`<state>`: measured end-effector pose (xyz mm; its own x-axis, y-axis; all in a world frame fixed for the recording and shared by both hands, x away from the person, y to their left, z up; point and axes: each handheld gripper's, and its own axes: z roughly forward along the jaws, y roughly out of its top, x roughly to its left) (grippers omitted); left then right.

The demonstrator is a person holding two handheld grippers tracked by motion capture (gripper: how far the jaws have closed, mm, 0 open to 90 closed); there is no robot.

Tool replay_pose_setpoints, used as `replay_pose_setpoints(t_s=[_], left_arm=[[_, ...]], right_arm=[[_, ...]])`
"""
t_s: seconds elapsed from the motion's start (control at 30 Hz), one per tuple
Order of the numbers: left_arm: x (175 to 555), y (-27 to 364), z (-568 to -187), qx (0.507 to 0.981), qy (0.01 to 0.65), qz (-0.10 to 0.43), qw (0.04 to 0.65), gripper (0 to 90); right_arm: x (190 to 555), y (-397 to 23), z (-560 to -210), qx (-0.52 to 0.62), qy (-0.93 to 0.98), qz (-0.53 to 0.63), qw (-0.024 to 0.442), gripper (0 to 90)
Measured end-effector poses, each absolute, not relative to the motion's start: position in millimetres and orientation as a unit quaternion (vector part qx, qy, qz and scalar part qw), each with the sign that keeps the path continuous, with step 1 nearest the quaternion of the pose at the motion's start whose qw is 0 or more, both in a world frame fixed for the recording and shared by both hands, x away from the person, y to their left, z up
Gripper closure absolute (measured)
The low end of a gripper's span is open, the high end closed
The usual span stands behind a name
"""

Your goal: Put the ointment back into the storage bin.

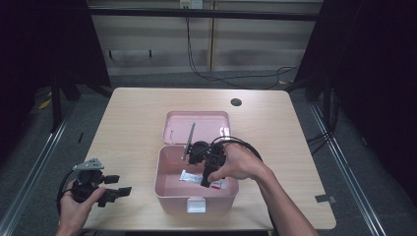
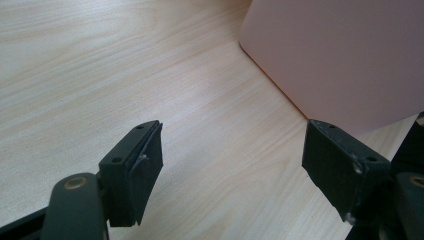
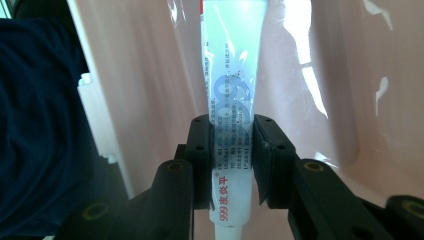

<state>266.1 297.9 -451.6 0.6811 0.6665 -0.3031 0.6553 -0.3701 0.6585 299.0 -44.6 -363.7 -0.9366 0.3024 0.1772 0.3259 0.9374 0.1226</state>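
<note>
On pale wood table (image 1: 133, 113): open pink box (image 1: 169, 194); dark room.

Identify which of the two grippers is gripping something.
The right gripper, lowered into the pink box, is shut on a white tube. The left gripper is open above the table.

The white tube (image 3: 231, 100) bears a large pale-blue "999" along its middle and, nearer its cap end, red print reading "999" followed by Chinese characters, seemingly 皮炎平. Between the two marks lie lines of small dark print, too fine to read. No other legible text appears.
</note>
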Motion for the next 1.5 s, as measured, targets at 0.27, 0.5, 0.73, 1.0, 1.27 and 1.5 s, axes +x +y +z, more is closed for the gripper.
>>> replay_pose_setpoints(t_s=[0.27, 0.5, 0.73, 1.0, 1.27, 1.5], left_arm=[[266, 297, -451, 0.827, 0.398, 0.011, 0.396, 23.8], [266, 297, -451, 0.828, 0.398, 0.008, 0.395, 23.8], [266, 297, -452, 0.828, 0.398, 0.009, 0.394, 23.8], [266, 297, -452, 0.829, 0.399, 0.01, 0.393, 23.8], [266, 297, -452, 0.827, 0.401, 0.009, 0.394, 23.8], [266, 298, -451, 0.827, 0.4, 0.009, 0.394, 23.8]], right_arm=[[298, -33, -376, -0.136, -0.984, -0.061, 0.093, 71.6], [296, -28, -386, -0.12, -0.986, -0.049, 0.101, 71.7], [296, -23, -394, -0.108, -0.987, -0.054, 0.111, 71.7], [298, -18, -405, -0.093, -0.986, -0.054, 0.127, 71.6], [299, -13, -414, -0.083, -0.985, -0.058, 0.142, 71.6], [302, -10, -423, -0.077, -0.984, -0.056, 0.15, 71.6]])
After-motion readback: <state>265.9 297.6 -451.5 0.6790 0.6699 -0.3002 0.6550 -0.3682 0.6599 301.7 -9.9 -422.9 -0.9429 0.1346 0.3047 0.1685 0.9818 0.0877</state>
